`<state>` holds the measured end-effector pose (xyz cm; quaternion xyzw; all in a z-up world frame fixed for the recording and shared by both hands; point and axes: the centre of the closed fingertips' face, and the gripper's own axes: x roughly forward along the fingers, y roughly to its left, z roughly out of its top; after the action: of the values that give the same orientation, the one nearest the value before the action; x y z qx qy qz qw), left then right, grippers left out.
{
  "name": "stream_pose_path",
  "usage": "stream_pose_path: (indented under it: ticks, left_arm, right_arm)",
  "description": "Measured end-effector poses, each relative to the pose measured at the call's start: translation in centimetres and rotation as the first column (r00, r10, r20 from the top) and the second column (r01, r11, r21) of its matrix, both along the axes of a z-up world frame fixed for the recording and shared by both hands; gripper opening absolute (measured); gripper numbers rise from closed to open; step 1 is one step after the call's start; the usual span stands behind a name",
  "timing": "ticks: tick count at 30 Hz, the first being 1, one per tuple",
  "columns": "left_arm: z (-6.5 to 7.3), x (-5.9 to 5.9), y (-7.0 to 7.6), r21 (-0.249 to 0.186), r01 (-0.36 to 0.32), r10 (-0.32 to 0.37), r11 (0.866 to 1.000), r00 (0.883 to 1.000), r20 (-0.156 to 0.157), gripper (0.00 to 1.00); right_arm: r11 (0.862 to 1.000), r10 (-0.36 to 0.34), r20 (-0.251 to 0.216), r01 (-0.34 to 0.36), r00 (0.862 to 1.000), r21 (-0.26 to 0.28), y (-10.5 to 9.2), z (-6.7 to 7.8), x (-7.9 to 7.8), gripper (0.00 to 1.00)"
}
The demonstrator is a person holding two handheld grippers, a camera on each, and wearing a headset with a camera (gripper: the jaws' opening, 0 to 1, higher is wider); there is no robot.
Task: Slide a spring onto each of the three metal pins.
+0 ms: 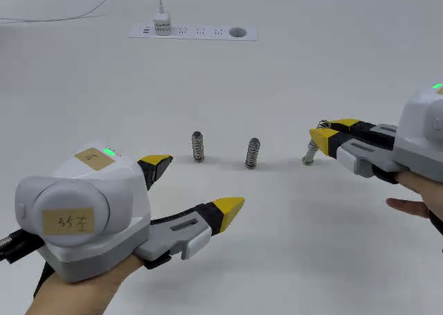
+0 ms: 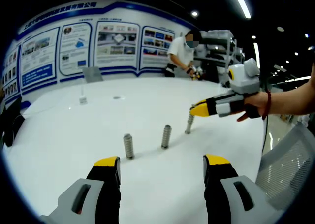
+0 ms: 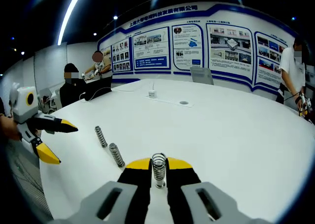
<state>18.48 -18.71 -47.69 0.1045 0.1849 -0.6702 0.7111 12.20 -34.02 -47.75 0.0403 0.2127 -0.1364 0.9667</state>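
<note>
Tan paper labels (image 1: 68, 221) with writing too messy to be read are stuck on the left gripper (image 1: 197, 183), whose jaws are held wide apart, two springs (image 1: 198, 147) are stood upright in the middle, and a third spring (image 3: 158, 169) is squeezed by the right gripper (image 1: 324, 130).

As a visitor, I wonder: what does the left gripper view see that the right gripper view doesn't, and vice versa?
Left gripper view, not the right one: a mesh chair and the hand holding the right gripper. Right gripper view, not the left one: two people at the table's edge, and a close look at the right gripper's jaws shut on a spring. Both: the white table, three pins in a row, the wall posters and the open left gripper.
</note>
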Motion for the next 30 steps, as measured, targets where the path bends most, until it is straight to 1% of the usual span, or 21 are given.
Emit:
stream_pose_path:
  ticks: [5,7,8,12,23,30]
  left_arm:
    - [-0.1,0.0,0.0,0.006,0.001,-0.001,1.000,1.000,0.001,0.70]
    - [-0.1,0.0,0.0,0.008,0.003,-0.003,1.000,1.000,0.001,0.70]
    - [-0.2,0.0,0.1,0.009,0.003,-0.003,1.000,1.000,0.001,0.70]
    - [-0.1,-0.1,0.0,0.006,0.006,-0.006,1.000,1.000,0.001,0.70]
    - [-0.1,0.0,0.0,0.009,0.008,-0.008,1.000,1.000,0.002,0.70]
    - [0.1,0.1,0.0,0.004,0.006,-0.006,1.000,1.000,0.004,0.70]
  right_arm:
    - [1.000,-0.005,-0.022,0.005,1.000,0.016,0.1,-0.9,-0.1,0.13]
    - [1.000,-0.008,-0.025,0.009,1.000,0.014,0.0,-1.0,-0.1,0.13]
    - [1.000,-0.007,-0.030,0.008,1.000,0.024,0.0,-1.3,-0.1,0.13]
    - [1.000,-0.006,-0.040,0.007,0.999,0.022,-0.1,-1.7,0.0,0.12]
    - [0.999,-0.014,-0.038,0.015,0.999,0.031,-0.3,-1.8,0.2,0.12]
    - [1.000,-0.015,-0.049,0.016,0.999,0.026,-0.2,-1.9,0.2,0.12]
